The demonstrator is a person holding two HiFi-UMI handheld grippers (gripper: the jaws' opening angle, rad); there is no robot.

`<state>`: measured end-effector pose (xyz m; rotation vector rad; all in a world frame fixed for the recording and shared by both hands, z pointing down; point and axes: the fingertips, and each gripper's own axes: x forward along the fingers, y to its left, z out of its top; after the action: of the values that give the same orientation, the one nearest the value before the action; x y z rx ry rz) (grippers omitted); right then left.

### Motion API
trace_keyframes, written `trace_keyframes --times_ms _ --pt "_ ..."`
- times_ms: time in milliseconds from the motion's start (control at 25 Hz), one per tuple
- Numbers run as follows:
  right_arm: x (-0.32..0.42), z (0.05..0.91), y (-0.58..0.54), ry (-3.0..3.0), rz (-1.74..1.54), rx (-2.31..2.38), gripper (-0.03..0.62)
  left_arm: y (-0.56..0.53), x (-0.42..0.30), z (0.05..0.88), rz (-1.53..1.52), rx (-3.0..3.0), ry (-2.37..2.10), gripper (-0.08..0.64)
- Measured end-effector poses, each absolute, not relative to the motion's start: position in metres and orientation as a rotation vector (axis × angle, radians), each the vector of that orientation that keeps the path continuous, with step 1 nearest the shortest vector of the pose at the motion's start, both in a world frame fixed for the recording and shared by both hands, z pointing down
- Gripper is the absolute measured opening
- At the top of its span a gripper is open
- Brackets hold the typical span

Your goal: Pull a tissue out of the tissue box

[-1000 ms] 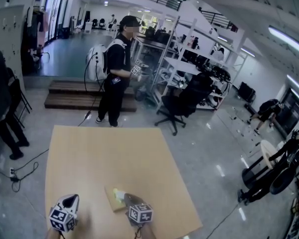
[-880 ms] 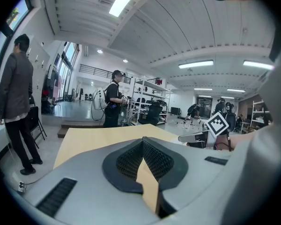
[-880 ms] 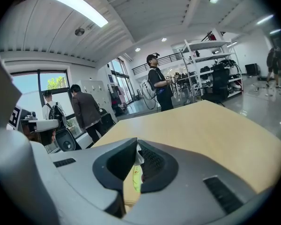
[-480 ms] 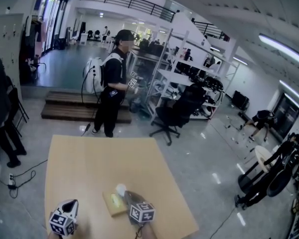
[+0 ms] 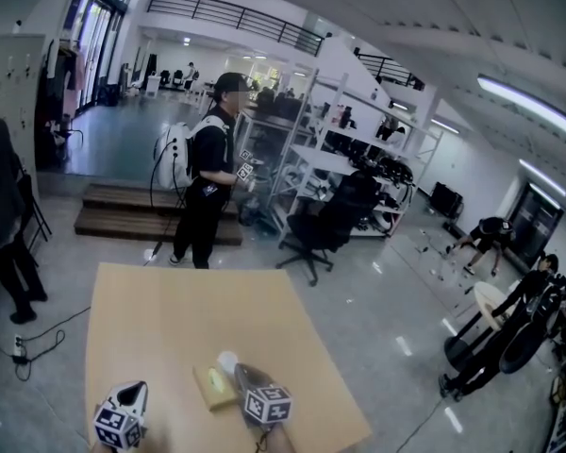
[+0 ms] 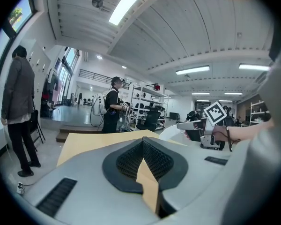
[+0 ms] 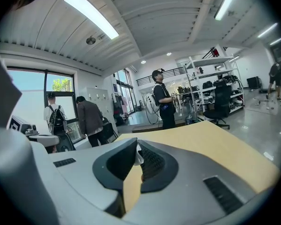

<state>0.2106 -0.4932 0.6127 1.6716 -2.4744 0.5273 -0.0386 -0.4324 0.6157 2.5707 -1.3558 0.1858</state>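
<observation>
A flat tan tissue box (image 5: 210, 388) lies on the light wooden table (image 5: 189, 310), near its front edge. My right gripper (image 5: 238, 372) hovers just above the box, shut on a white tissue (image 5: 227, 360) that stands up from the box top. A scrap of that tissue (image 7: 138, 156) shows between the closed pads in the right gripper view. My left gripper (image 5: 121, 415) is off to the left of the box, shut with nothing in it (image 6: 143, 142). From the left gripper view, the right gripper (image 6: 185, 124) trails the tissue (image 6: 171, 131).
A person with a white backpack (image 5: 208, 173) stands just past the table's far edge. Behind are a low wooden platform (image 5: 123, 210), a black office chair (image 5: 335, 217) and metal shelving (image 5: 358, 154). Another person (image 5: 0, 215) stands at the left.
My right gripper has risen above the box, and the white tissue has come up with it into sight. The left gripper has barely shifted.
</observation>
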Motion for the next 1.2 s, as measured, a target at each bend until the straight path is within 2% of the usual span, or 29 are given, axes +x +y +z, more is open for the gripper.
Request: trace_keyframes --times_ms 680,1200 --pt "0.205 0.594 -0.407 -2.419 0.434 1.759 0.009 -0.387 -0.048 0.595 0.139 2.638 -1.321 0.008" --pt "0.199 0.576 -0.296 -2.406 0.379 1.836 0.009 -0.324 -0.049 0.585 0.113 2.691 -1.277 0.008"
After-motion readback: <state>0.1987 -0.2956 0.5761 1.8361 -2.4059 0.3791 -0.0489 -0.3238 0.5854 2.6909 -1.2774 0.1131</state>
